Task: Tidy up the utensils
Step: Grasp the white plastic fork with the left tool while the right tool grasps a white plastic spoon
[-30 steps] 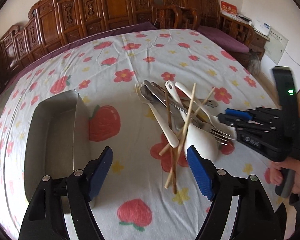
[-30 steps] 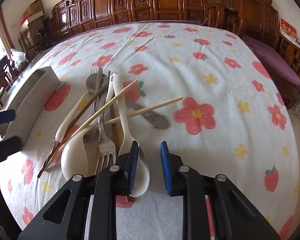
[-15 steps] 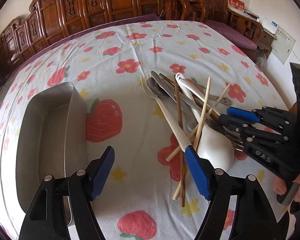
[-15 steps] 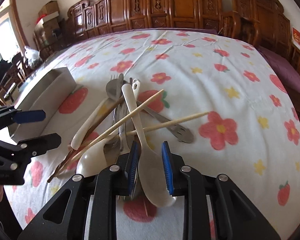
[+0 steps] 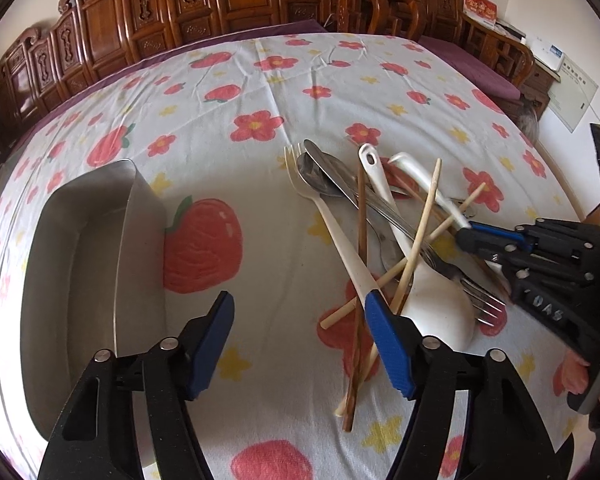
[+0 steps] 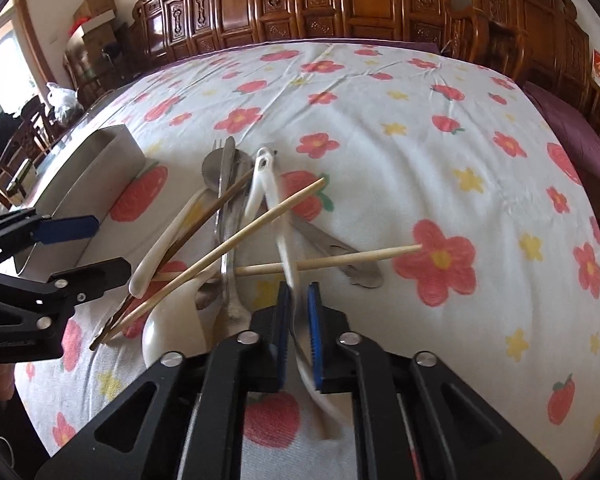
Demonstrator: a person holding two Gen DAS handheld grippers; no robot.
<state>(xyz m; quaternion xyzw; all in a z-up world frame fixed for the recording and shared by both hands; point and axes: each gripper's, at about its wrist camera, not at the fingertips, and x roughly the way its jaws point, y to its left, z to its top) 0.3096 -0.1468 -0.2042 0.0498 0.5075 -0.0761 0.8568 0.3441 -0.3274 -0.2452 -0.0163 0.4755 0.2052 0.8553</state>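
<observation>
Two handheld grippers work over a heap of mixed utensils (image 5: 384, 232) on a bed-sized surface covered in a white cloth (image 5: 260, 92) printed with red flowers and strawberries. In the right wrist view, the right gripper (image 6: 298, 312) has just clamped down: its blue pads pinch the handle of a white ceramic spoon (image 6: 278, 220), whose holed handle end points toward twelve o'clock and whose bowl blurs at six o'clock, beneath the gripper. Around that spoon lie two pale chopsticks (image 6: 260, 220) crossing it, a dark chopstick (image 6: 204, 224), a metal spoon (image 6: 212, 166), a metal fork (image 6: 230, 280), a white plastic fork (image 5: 328, 216) and a larger white ladle-like spoon (image 5: 436, 308).

In the left wrist view, the left gripper (image 5: 300, 320) stands at a middling width, its jaws having just narrowed a little, with only tablecloth between them. Its right-hand fingertip (image 5: 380, 316) sits just beside the plastic fork's handle end, at the heap's seven o'clock edge. A rectangular metal tray (image 5: 76, 248) rests at nine o'clock of the heap, well apart from it. The right gripper enters that view from three o'clock, a person's hand (image 5: 584, 372) on its grip. Carved wooden chairs (image 5: 180, 12) line the far edge at twelve o'clock.
</observation>
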